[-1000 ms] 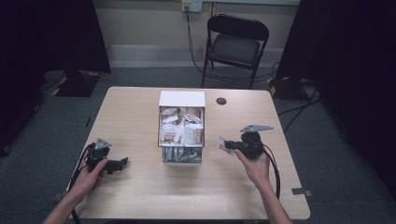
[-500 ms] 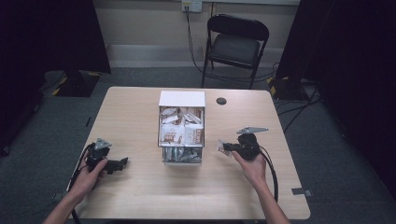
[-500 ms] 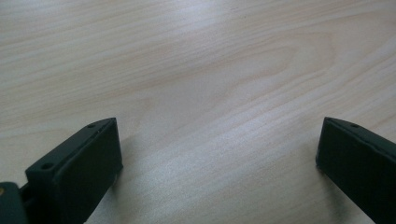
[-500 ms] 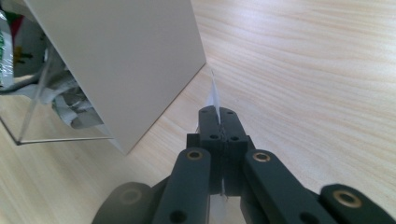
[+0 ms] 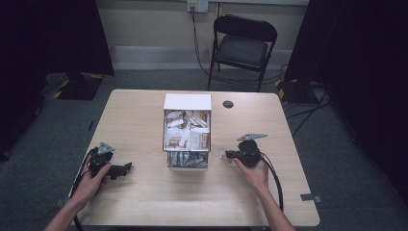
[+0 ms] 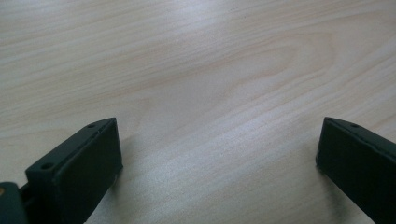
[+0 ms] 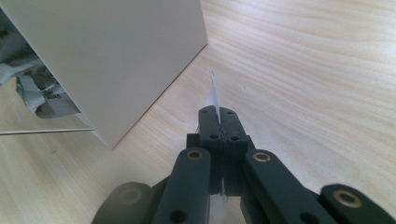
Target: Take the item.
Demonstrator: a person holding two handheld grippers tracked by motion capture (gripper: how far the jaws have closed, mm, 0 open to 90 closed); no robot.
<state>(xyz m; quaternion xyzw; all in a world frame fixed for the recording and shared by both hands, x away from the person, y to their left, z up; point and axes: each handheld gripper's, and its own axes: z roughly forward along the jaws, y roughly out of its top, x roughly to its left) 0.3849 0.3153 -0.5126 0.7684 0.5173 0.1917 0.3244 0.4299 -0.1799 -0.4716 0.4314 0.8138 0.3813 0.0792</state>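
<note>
Lowered since the earlier frame, the right gripper [image 5: 227, 155] pinches one thin white packet [image 7: 215, 95] in closed jaws just beside the box [image 5: 187, 131], still full of packets, while the left gripper [image 5: 126, 168] rests wide open, empty.

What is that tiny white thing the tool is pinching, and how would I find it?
Start at the white box full of packets in the middle of the wooden table. Just to its right, the right tool is shut on a thin white packet, seen edge-on. Unlike the packets heaped in the box, this one is alone, outside it, between the jaws.
</note>
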